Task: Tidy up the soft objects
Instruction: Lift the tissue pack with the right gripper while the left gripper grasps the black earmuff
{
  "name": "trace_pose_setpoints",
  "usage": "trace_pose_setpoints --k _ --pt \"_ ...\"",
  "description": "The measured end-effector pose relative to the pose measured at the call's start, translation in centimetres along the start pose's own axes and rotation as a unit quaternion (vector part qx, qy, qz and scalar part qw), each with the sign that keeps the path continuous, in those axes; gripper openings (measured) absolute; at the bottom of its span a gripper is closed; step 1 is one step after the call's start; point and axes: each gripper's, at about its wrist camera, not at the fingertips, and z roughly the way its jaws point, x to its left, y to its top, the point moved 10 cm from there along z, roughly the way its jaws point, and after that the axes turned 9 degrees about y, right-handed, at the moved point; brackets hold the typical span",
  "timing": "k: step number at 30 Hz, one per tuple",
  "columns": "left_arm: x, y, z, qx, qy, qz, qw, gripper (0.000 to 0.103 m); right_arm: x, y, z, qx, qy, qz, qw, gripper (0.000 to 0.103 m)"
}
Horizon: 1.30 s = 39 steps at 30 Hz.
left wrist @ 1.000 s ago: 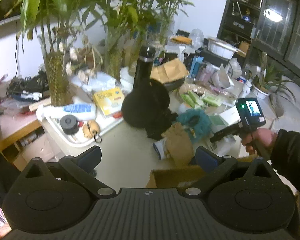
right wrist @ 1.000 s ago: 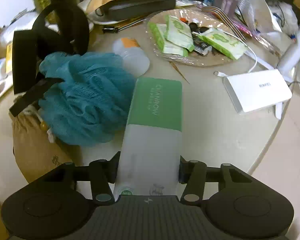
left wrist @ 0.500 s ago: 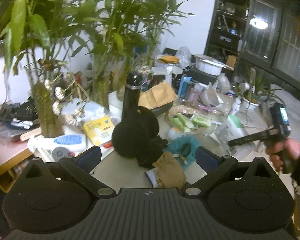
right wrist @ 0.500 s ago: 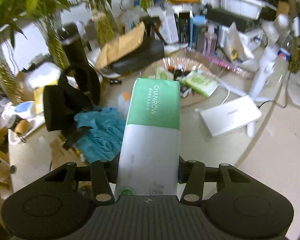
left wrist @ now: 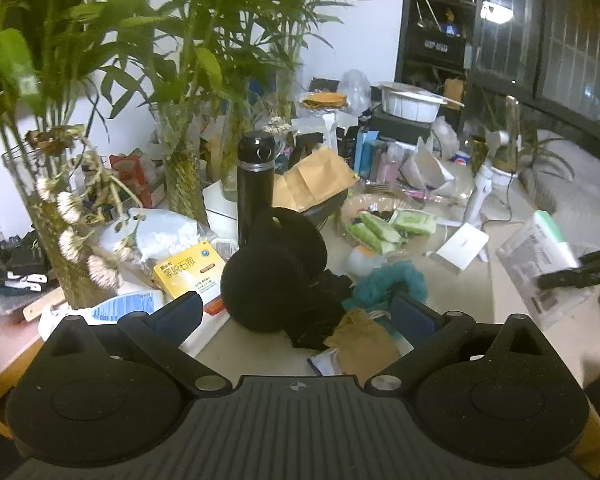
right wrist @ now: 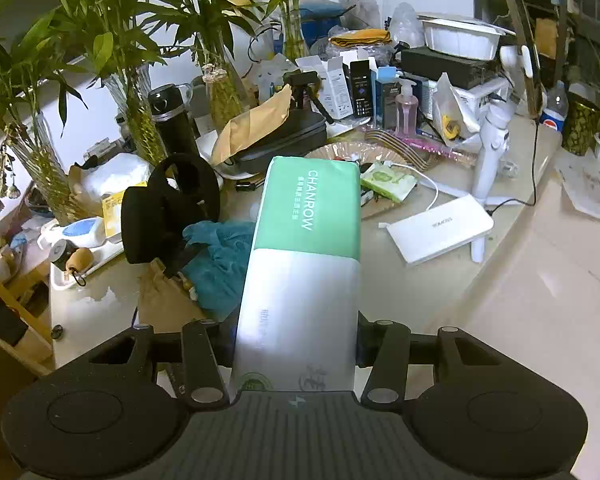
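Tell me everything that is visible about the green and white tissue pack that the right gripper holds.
The tissue pack is a long soft block in glossy plastic wrap: far part green with white "CHANROW" lettering, near part white with small printing. The right gripper is shut on its near end, one finger on each side. It is held in the air above the table, pointing away from the camera. The left wrist view shows its white printed underside.

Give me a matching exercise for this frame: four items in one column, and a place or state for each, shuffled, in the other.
Items
1. tissue pack
2. teal bath pouf
3. black flask
4. left gripper

States
A. standing upright by the plant vases
B. open, holding nothing
C. clamped in the right gripper
D. lying beside the black earmuffs

Pairs: 1-C, 2-D, 3-A, 4-B
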Motion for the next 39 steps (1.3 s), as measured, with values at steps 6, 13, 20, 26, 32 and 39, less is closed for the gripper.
trace_pose_setpoints --k 6,13,20,26,32,39 --pt "-0.5 0.7 3.3 0.014 -0.007 0.015 0.9998 0.103 0.6 -1.5 0.4 0.011 0.007 -0.011 1.0 0.052" --pt "-0.9 0.9 8.5 0.042 -0.019 0.03 0.9985 0.089 1.3 -2.2 0.9 0.011 0.016 -0.01 1.0 0.052" --pt "-2.4 0.0 14.3 0.08 -0.018 0.081 0.9933 0.089 0.9 -3.1 1.5 0.013 0.021 -0.003 1.0 0.052" --pt "-2.5 -0.8 19.1 0.123 -0.004 0.086 0.9887 0.086 0.4 -4.0 1.6 0.015 0.021 0.009 1.0 0.052" --pt "-2.4 -2.2 22.4 0.16 0.023 0.086 0.9831 0.061 -0.2 -4.5 1.8 0.017 0.037 0.035 0.999 0.052" --pt "-2.4 -2.2 22.5 0.158 0.021 0.077 0.9843 0.038 -0.4 -4.5 1.5 0.014 0.035 0.036 0.999 0.052"
